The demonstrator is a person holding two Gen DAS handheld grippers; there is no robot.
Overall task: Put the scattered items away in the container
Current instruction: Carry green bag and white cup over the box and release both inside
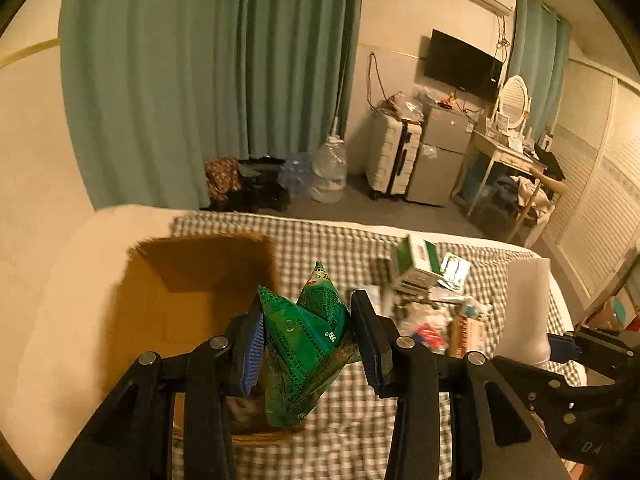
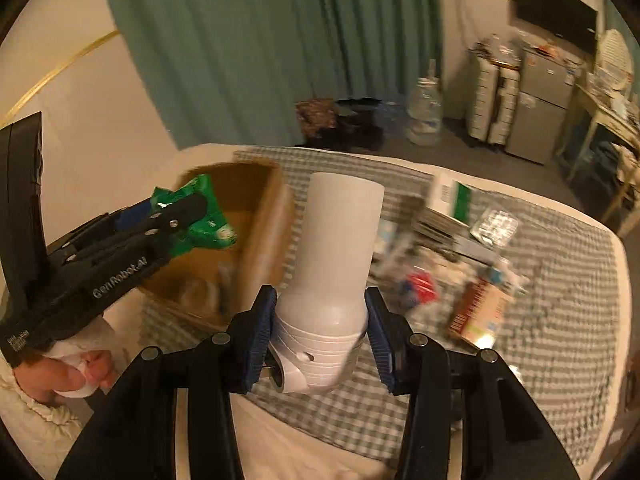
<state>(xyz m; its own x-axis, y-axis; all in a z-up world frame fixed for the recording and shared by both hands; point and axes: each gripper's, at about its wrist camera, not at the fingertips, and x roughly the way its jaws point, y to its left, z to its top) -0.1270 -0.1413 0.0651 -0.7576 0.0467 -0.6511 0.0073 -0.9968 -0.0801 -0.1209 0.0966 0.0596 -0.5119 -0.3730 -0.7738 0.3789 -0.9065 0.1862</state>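
My left gripper (image 1: 308,340) is shut on a crumpled green packet (image 1: 304,344) and holds it at the near right rim of an open cardboard box (image 1: 188,280). The right wrist view shows that gripper (image 2: 176,216) with the packet (image 2: 208,216) above the box (image 2: 256,216). My right gripper (image 2: 320,336) is shut on a white bottle-shaped container (image 2: 336,248), upright above the checked cloth; it also shows in the left wrist view (image 1: 524,312). Scattered items lie to the right: a green-and-white carton (image 1: 416,260), a blister pack (image 2: 496,224), an orange box (image 2: 476,312).
The box and items sit on a bed with a grey checked cloth (image 1: 344,240). Something brown lies inside the box (image 2: 200,292). Beyond the bed are green curtains (image 1: 200,80), a water jug (image 1: 330,172), a suitcase (image 1: 392,156), a small fridge (image 1: 440,160) and a dressing table (image 1: 508,152).
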